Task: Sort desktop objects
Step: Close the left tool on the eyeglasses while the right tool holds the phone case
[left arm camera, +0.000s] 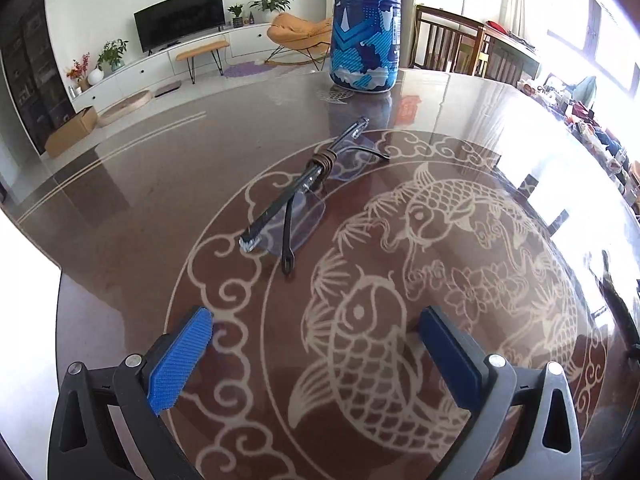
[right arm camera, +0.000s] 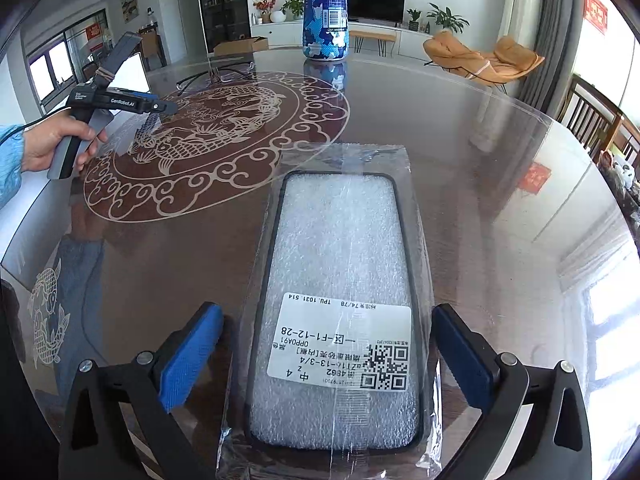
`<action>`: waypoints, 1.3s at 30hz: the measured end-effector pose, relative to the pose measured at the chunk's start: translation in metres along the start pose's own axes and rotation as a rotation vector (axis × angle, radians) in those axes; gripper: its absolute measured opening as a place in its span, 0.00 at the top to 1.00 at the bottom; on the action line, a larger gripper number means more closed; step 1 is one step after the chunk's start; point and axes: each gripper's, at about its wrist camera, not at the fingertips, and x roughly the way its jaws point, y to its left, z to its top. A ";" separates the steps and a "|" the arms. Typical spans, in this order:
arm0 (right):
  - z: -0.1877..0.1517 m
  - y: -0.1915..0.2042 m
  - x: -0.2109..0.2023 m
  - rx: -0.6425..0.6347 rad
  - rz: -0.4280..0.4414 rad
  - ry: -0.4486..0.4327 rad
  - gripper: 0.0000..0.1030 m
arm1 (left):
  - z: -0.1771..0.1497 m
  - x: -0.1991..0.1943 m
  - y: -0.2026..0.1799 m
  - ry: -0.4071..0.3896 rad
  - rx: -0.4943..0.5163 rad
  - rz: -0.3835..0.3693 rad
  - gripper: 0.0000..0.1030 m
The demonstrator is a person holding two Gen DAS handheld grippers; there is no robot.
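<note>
In the left wrist view, the left gripper [left arm camera: 316, 320] is hovering with its blue-padded fingers [left arm camera: 180, 360] spread wide and nothing between them. Ahead, a pair of glasses [left arm camera: 308, 192] is lying folded on the glossy surface [left arm camera: 140, 200], over the edge of the fish medallion. Beyond them a blue patterned bottle [left arm camera: 366, 28] is standing upright.

In the right wrist view, the right gripper [right arm camera: 326, 344] is standing with its fingers fully apart, clear of a phone case [right arm camera: 336, 280] that is lying flat between them. The case is sitting inside a clear plastic bag [right arm camera: 420, 240], padded with white foam and labelled. A hand [right arm camera: 56, 144] is holding the left gripper at the far left.
</note>
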 end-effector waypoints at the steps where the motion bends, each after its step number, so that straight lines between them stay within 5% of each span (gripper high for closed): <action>1: 0.000 0.000 0.000 0.000 0.000 0.000 0.00 | 0.008 0.005 0.001 0.000 0.000 0.001 0.00; 8: 0.000 0.000 0.000 0.001 0.000 0.000 0.00 | 0.052 0.037 -0.004 -0.001 -0.025 0.019 0.00; 15: 0.000 0.000 0.001 0.002 -0.001 0.000 0.00 | 0.061 0.043 -0.015 0.006 -0.014 0.014 0.00; 16: 0.000 0.000 0.001 0.002 -0.001 0.000 0.00 | 0.059 0.039 -0.015 -0.013 -0.022 0.020 0.16; 17: 0.000 0.000 0.001 0.002 -0.001 0.000 0.00 | 0.057 0.033 -0.014 -0.038 -0.037 0.034 0.49; 19: 0.000 0.000 0.001 0.002 -0.001 0.000 0.00 | 0.055 0.027 -0.010 -0.048 -0.078 0.071 0.85; 29: 0.000 0.000 0.001 0.003 -0.001 0.000 0.00 | -0.030 -0.026 -0.030 -0.082 -0.268 0.140 0.88; 39: 0.001 0.000 0.001 0.004 -0.002 0.001 0.00 | -0.132 -0.094 -0.110 -0.079 -0.340 0.213 0.88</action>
